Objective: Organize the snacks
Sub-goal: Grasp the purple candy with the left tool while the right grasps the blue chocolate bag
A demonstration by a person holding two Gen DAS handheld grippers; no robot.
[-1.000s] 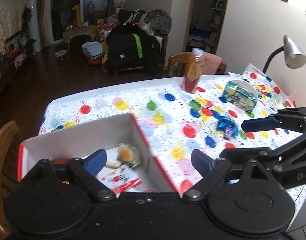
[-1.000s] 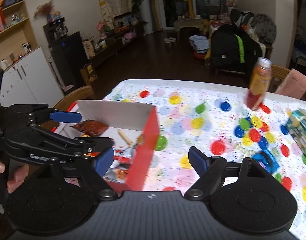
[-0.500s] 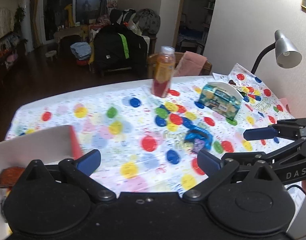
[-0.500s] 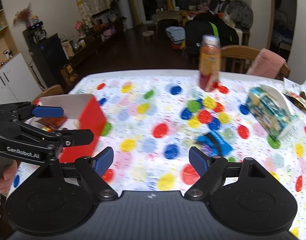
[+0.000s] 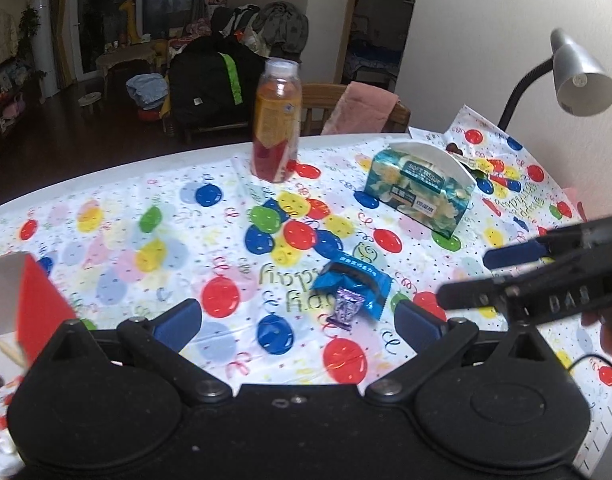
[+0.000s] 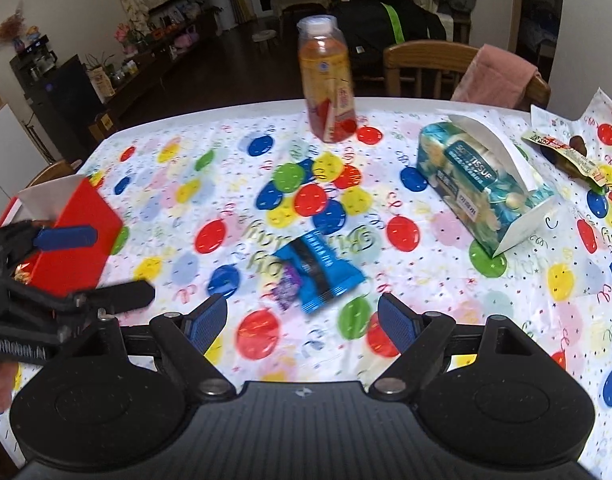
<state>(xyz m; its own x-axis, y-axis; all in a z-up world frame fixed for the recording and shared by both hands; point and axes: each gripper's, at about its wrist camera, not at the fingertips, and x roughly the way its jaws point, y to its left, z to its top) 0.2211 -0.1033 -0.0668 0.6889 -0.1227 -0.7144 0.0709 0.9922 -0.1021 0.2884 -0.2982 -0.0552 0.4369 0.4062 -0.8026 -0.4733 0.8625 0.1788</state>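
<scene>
A blue snack packet (image 5: pixel 356 285) (image 6: pixel 320 268) lies on the balloon-print tablecloth with a small purple candy wrapper (image 5: pixel 347 306) (image 6: pixel 287 286) against its near edge. My left gripper (image 5: pixel 298 326) is open, a short way before both snacks, nothing between its fingers. My right gripper (image 6: pixel 302 322) is also open, just short of the same two snacks. The red and white box (image 5: pixel 34 300) (image 6: pixel 72 232) with snacks inside sits at the far left. Each gripper shows in the other's view: the right gripper (image 5: pixel 546 276) to the right, the left gripper (image 6: pixel 58 272) to the left.
An orange juice bottle (image 5: pixel 277 120) (image 6: pixel 328 80) stands upright at the far side. A teal tissue pack (image 5: pixel 420 188) (image 6: pixel 482 184) lies to the right, more wrappers (image 6: pixel 566 156) beyond it. A desk lamp (image 5: pixel 578 76) and wooden chairs (image 6: pixel 426 66) border the table.
Both grippers swung right, away from the red box, and closed in on the blue packet and purple candy. The box slid to the left edge of both views. Both stayed open.
</scene>
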